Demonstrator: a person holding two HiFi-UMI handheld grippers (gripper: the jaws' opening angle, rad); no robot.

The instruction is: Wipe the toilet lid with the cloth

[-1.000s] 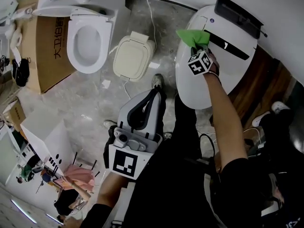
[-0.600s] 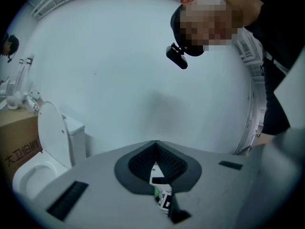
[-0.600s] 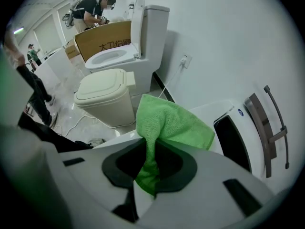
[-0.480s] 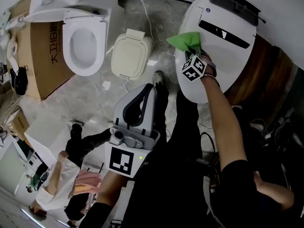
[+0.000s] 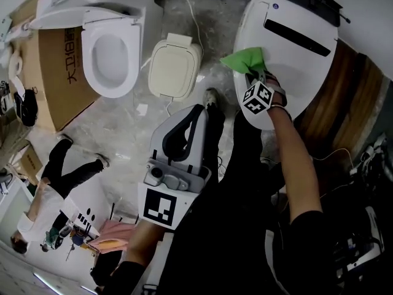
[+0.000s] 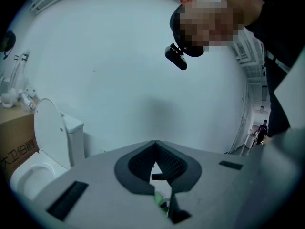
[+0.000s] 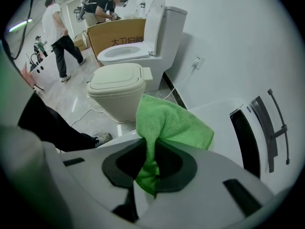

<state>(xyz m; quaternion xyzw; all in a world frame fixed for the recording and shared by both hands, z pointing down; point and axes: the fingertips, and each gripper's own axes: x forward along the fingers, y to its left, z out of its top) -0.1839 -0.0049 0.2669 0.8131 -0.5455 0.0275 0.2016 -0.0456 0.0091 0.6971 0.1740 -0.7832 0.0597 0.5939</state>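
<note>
My right gripper (image 5: 252,74) is shut on a green cloth (image 5: 244,61) and holds it against the left side of the white toilet lid (image 5: 295,72), below the lid's long black slot. In the right gripper view the cloth (image 7: 167,120) hangs pinched between the jaws of the right gripper (image 7: 151,144), and the lid (image 7: 217,120) lies just beyond. My left gripper (image 5: 198,110) is held low in front of my body, away from the lid. In the left gripper view the left gripper (image 6: 155,146) points at a bare wall, jaws together, holding nothing.
A second toilet (image 5: 110,48) with its seat open stands at the back left beside a cardboard box (image 5: 58,72). A cream closed seat unit (image 5: 175,66) sits between the two toilets, with a cable (image 5: 193,17) on the floor. A person (image 5: 55,165) walks at the left.
The right gripper has slid the cloth along the lid's left side, away from the black slot toward the lid's front. A bystander has crossed the floor at the left. The left gripper stayed put.
</note>
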